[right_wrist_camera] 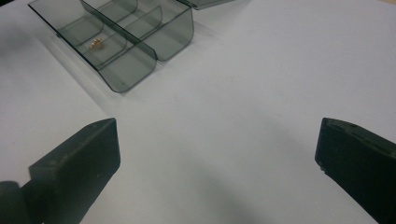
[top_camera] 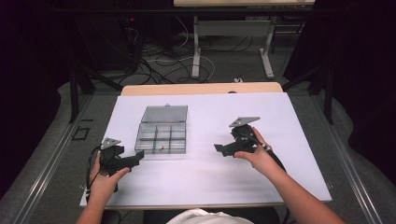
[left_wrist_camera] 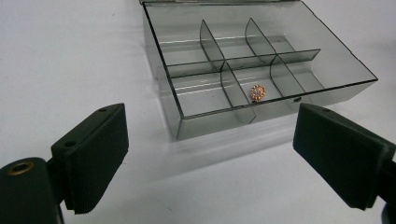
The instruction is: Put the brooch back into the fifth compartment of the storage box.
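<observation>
a smoky clear compartment box (top_camera: pixel 162 137) sits on the white desk (top_camera: pixel 210 177), left of centre, its lid (top_camera: pixel 164 113) swung fully back and lying flat behind it. that leaves every cell open from above, which i judge is the reason for the arrangement. the box is split into several cells by thin dividers. one small gold ornament with a pale stone centre (left_wrist_camera: pixel 257 92) lies in the middle cell of the row nearest the person; the other cells appear empty.

the left gripper (top_camera: pixel 138 157) rests low, just beside the box's near left corner, held by the left hand (top_camera: pixel 106 179). its jaws stand wide apart and hold nothing; they point toward the box front. the right gripper (top_camera: pixel 219 149) is well apart from the box on the right, in the right hand (top_camera: pixel 254 151), aimed back toward it. its jaws are likewise spread wide and empty.

edges and room: the box's upright walls and dividers are thin and close-set, so i judge a reach for the ornament would need to come from above, with little play inside the cell. the desk surface between box and right gripper is bare, as is the near strip. the box stands well in from every desk edge.
</observation>
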Demonstrator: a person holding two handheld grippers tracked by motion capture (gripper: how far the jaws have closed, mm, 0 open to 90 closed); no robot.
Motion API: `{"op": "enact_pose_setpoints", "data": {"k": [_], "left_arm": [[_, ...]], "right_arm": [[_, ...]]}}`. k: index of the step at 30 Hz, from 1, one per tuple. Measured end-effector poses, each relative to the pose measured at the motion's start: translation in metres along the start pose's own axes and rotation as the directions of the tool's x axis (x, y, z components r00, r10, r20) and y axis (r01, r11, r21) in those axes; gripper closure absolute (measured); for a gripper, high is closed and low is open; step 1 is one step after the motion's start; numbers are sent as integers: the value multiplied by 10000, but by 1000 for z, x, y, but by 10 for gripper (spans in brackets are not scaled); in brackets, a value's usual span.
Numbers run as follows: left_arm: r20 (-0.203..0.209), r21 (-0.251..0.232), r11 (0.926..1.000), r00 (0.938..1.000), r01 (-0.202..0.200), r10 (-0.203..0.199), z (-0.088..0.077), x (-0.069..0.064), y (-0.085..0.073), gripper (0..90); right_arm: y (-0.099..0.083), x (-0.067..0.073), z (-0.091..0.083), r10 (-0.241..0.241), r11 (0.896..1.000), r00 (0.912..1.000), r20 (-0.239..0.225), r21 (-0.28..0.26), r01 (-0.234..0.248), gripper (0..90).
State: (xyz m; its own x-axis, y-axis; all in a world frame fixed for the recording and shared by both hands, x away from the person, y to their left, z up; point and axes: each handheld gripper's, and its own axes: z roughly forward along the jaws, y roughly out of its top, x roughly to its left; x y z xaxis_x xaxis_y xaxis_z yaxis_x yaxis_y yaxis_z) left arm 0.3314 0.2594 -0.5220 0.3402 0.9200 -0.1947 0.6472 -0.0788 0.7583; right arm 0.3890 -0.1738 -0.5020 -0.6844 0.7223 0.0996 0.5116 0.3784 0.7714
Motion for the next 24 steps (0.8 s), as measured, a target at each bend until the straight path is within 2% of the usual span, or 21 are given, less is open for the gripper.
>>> {"op": "enact_pose_setpoints", "data": {"k": [9, 13, 21, 24], "left_arm": [[-39, -28, 10000, 10000, 50, -50, 1, -1, 0, 105], [-44, -75, 9999, 10000, 85, -85, 1, -1, -1, 106], [-99, -64, 10000, 10000, -10, 9, 1, 0, 0, 109], [-114, -71, 10000, 9999, -4, 4, 0, 0, 0, 112]], "right_arm": [[-23, -20, -19, 409, 9987, 9982, 441, -323, -394, 0], [-33, -25, -28, 789, 9962, 9948, 649, -419, -763, 0], [-51, -40, -40, 1211, 9911, 9879, 970, -678, -1148, 0], [-57, -43, -42, 1186, 9911, 9873, 1061, -733, -1112, 5]]}}
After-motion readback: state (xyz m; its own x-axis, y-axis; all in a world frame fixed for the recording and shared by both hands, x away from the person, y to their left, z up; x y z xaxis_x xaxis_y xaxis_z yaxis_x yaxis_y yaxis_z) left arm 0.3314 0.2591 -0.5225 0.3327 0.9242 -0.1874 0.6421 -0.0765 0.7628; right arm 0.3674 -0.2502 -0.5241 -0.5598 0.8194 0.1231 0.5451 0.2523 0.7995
